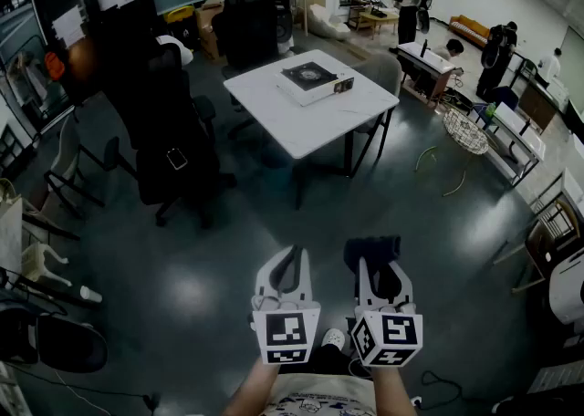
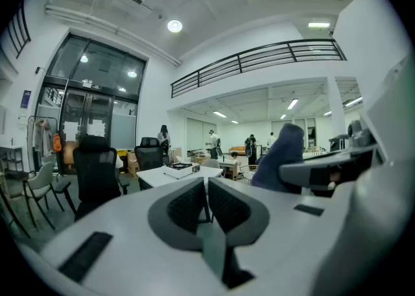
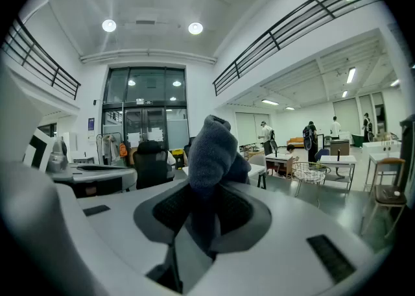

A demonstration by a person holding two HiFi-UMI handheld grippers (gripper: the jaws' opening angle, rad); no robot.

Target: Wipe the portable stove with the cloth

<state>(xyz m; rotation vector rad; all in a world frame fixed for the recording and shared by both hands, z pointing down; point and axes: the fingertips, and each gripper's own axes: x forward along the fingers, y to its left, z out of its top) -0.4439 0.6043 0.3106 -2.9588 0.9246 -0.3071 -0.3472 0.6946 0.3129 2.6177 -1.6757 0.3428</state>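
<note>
Stove: the portable stove (image 1: 310, 78) lies flat on the white table (image 1: 274, 109), toward the far corner and well apart from both grippers.
Cloth: the dark blue cloth (image 3: 214, 148) stands bunched above the right gripper, a thick fold rising past the tips.
Right gripper: the right gripper (image 3: 211, 213) is clenched on the cloth, its pads biting the lower part of the bundle.
Left gripper: the left gripper (image 2: 207, 200) has its jaws pressed together with nothing between them.
Step in hand: likely the approach. Both tools are held low over the floor, and wiping has not begun.
Doing it well: come to the table's near edge so that the stove sits squarely ahead. Lower the loose fold flat onto the dark top, not the jaw tips. Wipe in overlapping strokes from the far side toward the near one.
Left gripper's use: it could brace the stove's side so the unit does not slide.
Watch for: the black office chair (image 1: 173, 145) off the table's left corner. The small grip on the cloth may also slip under pressure.
</note>
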